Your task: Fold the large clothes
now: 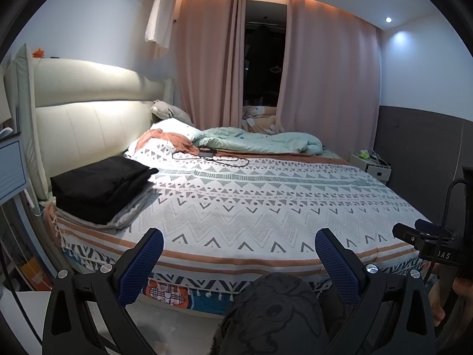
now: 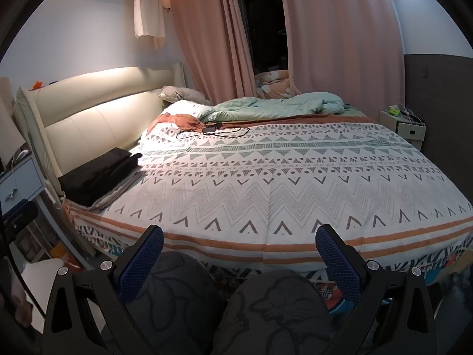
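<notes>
Left gripper (image 1: pixel 239 244), right gripper (image 2: pixel 239 241): jaws wide, empty.

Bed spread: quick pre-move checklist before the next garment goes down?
1. Left gripper open, empty: ok.
2. Right gripper open, empty: ok.
3. Near half of the white geometric-patterned bed cover flat and bare: ok.
4. Folded black garment stack squared at the headboard corner: ok.
5. Black charger and cable off the work zone: ok, far side.
6. Next garment to fold in view: cannot tell.
</notes>
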`<state>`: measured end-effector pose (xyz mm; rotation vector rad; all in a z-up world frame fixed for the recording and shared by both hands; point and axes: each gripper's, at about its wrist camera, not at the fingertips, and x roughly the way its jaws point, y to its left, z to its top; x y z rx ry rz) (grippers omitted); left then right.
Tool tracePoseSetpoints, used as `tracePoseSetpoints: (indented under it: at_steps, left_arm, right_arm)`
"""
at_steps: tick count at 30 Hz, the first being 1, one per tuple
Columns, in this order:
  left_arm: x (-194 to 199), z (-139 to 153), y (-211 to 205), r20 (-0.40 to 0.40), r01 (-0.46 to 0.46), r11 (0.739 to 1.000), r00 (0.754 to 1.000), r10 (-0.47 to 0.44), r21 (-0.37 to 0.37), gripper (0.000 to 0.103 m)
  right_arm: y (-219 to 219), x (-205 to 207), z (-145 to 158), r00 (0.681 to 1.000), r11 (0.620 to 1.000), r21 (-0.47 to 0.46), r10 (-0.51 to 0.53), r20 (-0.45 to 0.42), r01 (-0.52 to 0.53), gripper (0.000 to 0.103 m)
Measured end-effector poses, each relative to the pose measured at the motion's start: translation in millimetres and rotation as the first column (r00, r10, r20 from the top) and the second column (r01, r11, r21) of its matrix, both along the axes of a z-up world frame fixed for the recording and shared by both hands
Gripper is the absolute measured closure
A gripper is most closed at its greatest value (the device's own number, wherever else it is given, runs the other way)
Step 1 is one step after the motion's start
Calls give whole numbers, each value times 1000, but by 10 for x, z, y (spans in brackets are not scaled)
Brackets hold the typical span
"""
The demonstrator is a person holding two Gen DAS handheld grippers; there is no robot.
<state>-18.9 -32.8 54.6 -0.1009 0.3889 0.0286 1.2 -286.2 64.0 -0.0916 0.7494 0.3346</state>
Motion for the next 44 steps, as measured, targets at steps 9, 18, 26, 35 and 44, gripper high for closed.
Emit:
tracePoseSetpoints:
  at_steps: [9, 18, 26, 35, 44]
  left_arm:
    - [-12, 6, 11, 1, 3, 1000, 1000, -3, -2, 0]
    - [-48, 28, 25, 4, -3, 1000, 1000, 3, -6, 0]
    - [-65, 38, 18, 5, -1, 1000, 1000, 1, -3, 1]
    - [-112, 39, 12, 23, -10, 1000, 1000, 9, 17, 0]
    - [-147, 61, 89, 30, -6, 1000, 1000, 6, -9, 0]
  right_arm:
    - [25, -2, -15, 1000, 1000, -4, 5, -7, -5, 0]
    - [24, -19, -15, 1000, 1000, -3, 3, -12, -3, 0]
    - [31, -36, -14, 1000, 1000, -5, 5, -12, -5, 0]
    - [22, -77, 4, 1000, 1000, -9, -8, -9, 8, 0]
    - [-2, -109, 226, 1000, 1000, 24, -14, -17, 14, 0]
